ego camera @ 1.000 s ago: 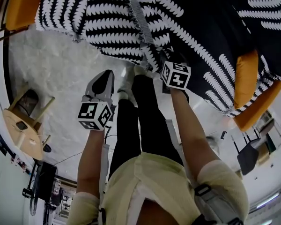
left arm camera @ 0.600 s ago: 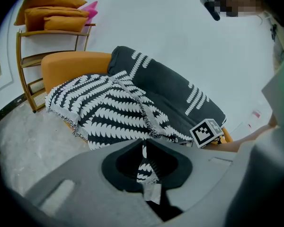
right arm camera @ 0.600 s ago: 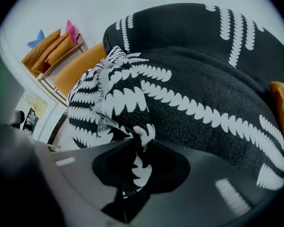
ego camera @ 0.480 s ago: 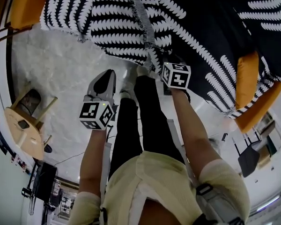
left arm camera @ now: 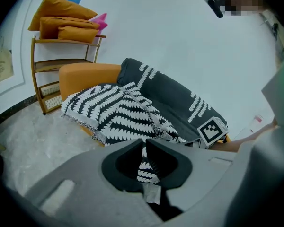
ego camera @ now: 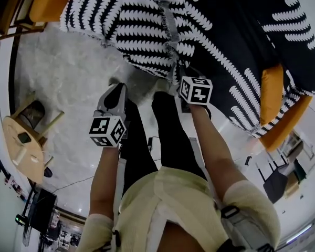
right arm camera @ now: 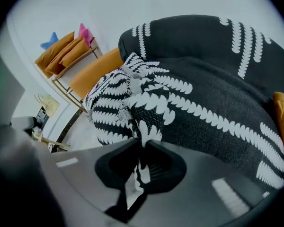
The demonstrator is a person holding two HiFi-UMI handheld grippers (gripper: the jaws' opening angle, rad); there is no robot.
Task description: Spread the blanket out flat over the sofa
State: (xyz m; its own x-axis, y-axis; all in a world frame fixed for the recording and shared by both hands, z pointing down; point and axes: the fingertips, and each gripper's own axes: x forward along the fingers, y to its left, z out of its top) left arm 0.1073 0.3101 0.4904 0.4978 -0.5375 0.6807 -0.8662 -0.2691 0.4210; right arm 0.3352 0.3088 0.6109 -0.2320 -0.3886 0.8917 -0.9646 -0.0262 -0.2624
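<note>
A black blanket [ego camera: 147, 30] with white leaf rows lies bunched over the orange sofa [ego camera: 273, 88]. Its fringed hem hangs at the sofa's front. My right gripper [ego camera: 179, 75] is at that hem. In the right gripper view its jaws [right arm camera: 142, 143] are closing, and a fold of the blanket [right arm camera: 203, 103] runs down between the pads. My left gripper [ego camera: 117, 91] hovers over the floor, left of the hem and apart from it. In the left gripper view its jaws [left arm camera: 144, 143] stand together, and blanket [left arm camera: 123, 112] pattern shows through the slit.
A wooden shelf [left arm camera: 68, 22] with orange cushions stands left of the sofa. A small round wooden table [ego camera: 26, 146] is at the left and a dark chair [ego camera: 278, 180] at the right. The person's legs [ego camera: 168, 130] stand between the grippers on the pale stone floor [ego camera: 63, 88].
The head view has swung, so the sofa and blanket sit further right and lower. The right gripper stays at the hem. The left gripper has shifted slightly, and one leg has stepped left.
</note>
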